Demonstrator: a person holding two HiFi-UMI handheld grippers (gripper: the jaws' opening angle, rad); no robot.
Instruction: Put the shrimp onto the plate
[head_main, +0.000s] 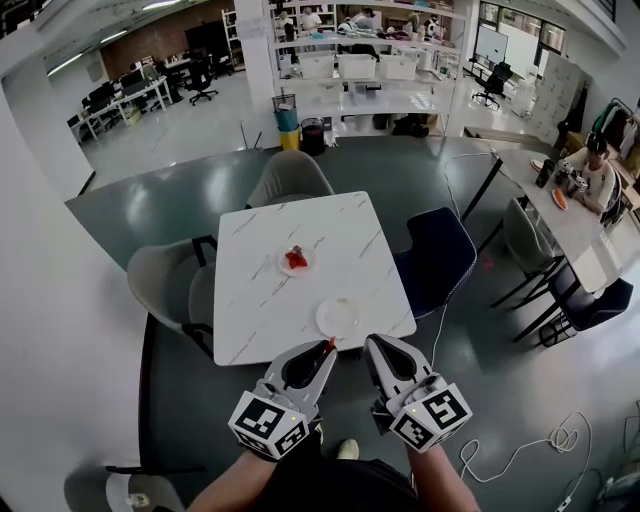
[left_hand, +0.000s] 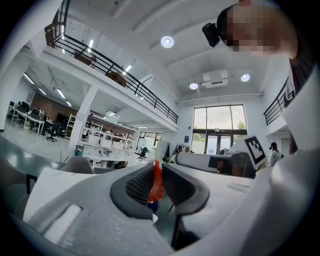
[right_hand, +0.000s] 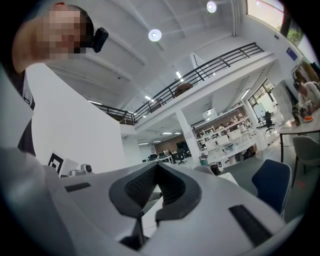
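Note:
A white marble table (head_main: 250, 300) carries two small white plates. The far plate (head_main: 283, 266) holds red shrimp (head_main: 296, 258). The near plate (head_main: 338, 318) is bare and lies close to the table's front edge. My left gripper (head_main: 327, 349) hangs just in front of that edge, shut on one red shrimp (head_main: 330, 344). In the left gripper view the shrimp (left_hand: 157, 186) stands upright, pinched between the pads of the left gripper (left_hand: 157, 176). My right gripper (head_main: 373, 343) hovers beside the left one, its jaws together with nothing in them (right_hand: 156, 170).
Chairs ring the table: a grey one (head_main: 290, 178) at the far side, a grey one (head_main: 165, 285) at the left, a navy one (head_main: 437, 255) at the right. A second table with a seated person (head_main: 592, 172) stands far right. A white cable (head_main: 545, 440) lies on the floor.

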